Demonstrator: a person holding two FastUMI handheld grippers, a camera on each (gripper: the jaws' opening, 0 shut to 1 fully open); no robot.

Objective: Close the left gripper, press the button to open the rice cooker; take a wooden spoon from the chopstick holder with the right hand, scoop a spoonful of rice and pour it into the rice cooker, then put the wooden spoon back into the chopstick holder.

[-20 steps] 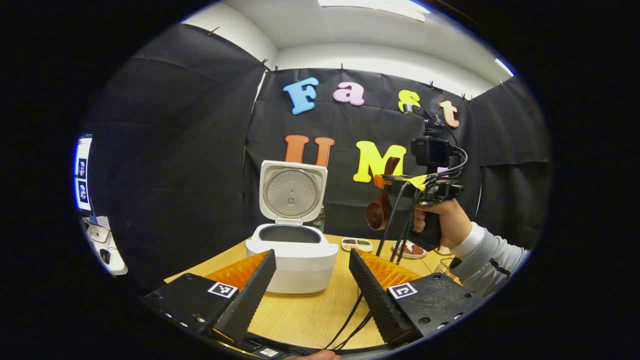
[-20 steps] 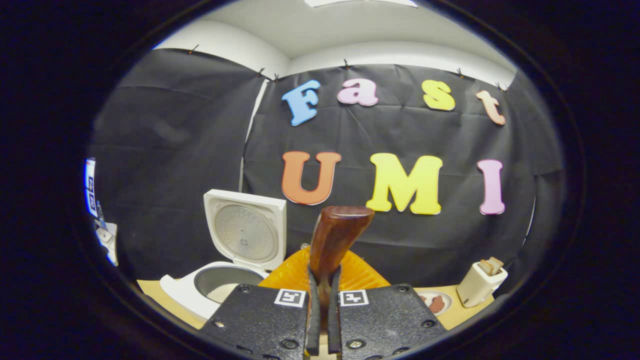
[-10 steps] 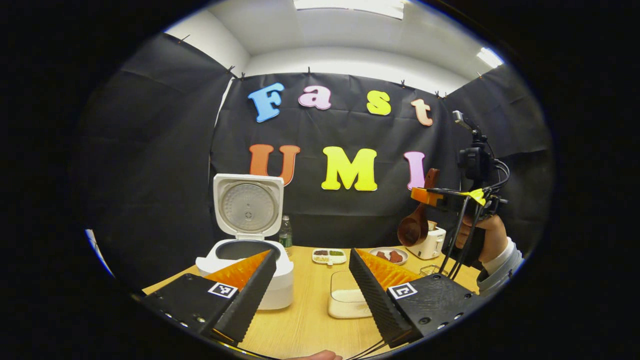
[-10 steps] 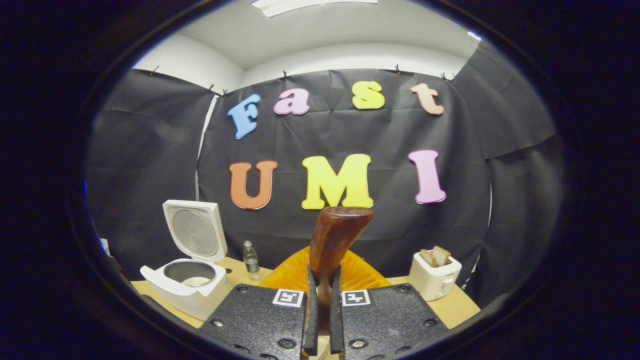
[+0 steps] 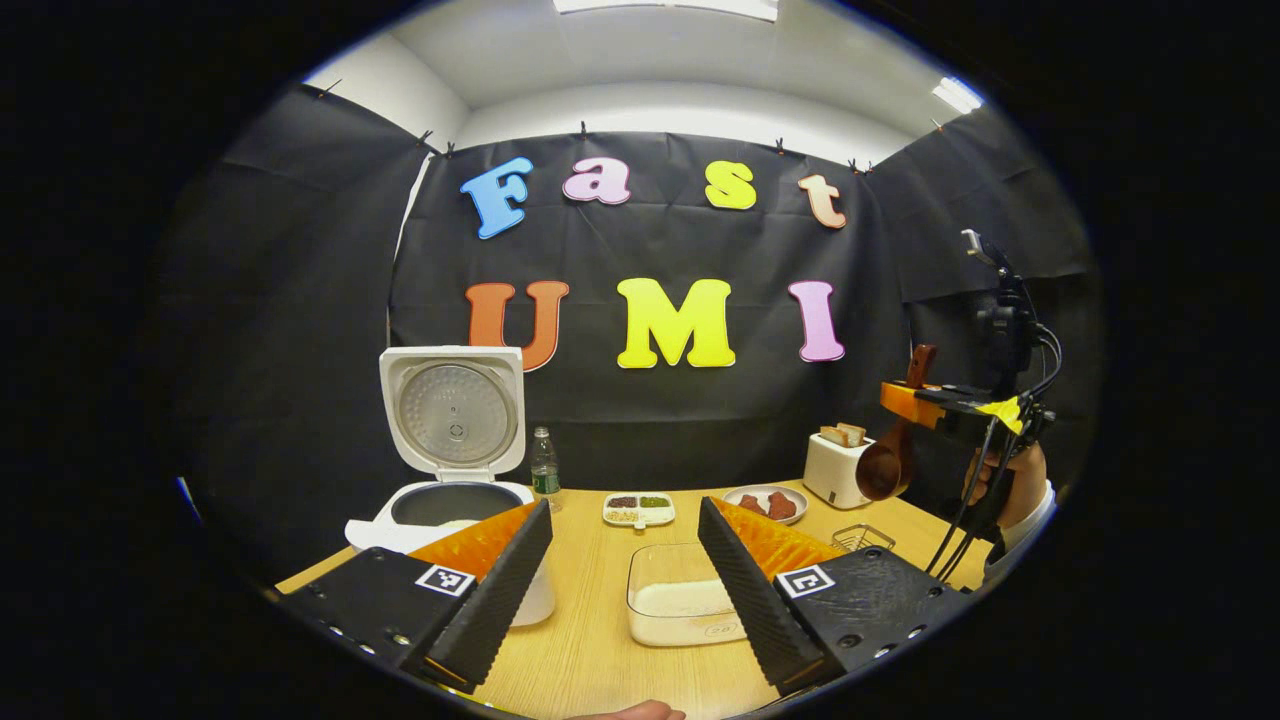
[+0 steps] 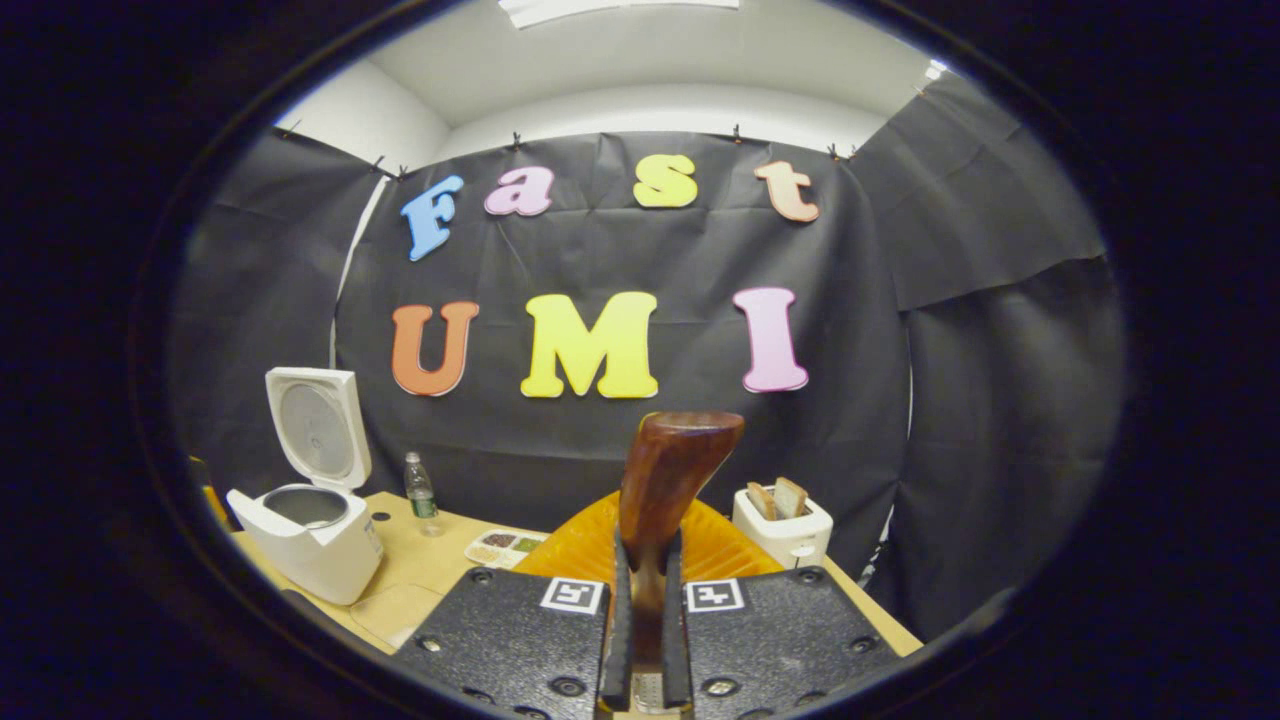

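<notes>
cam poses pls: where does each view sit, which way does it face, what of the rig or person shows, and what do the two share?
Left gripper view: rides the left gripper, jaws apart, low over the table, facing the back wall; farther right, the right gripper with the wooden spoon, and the hand holding it.
Right gripper view: rides the right gripper, raised at the table's right end, facing the wall; its fingers clamp the spoon's handle.
Shared: open rice cooker, bottle, toaster, sectioned dish.

One rice cooker (image 5: pixel 452 470), one toaster (image 5: pixel 836 466), one bottle (image 5: pixel 545 470)
</notes>
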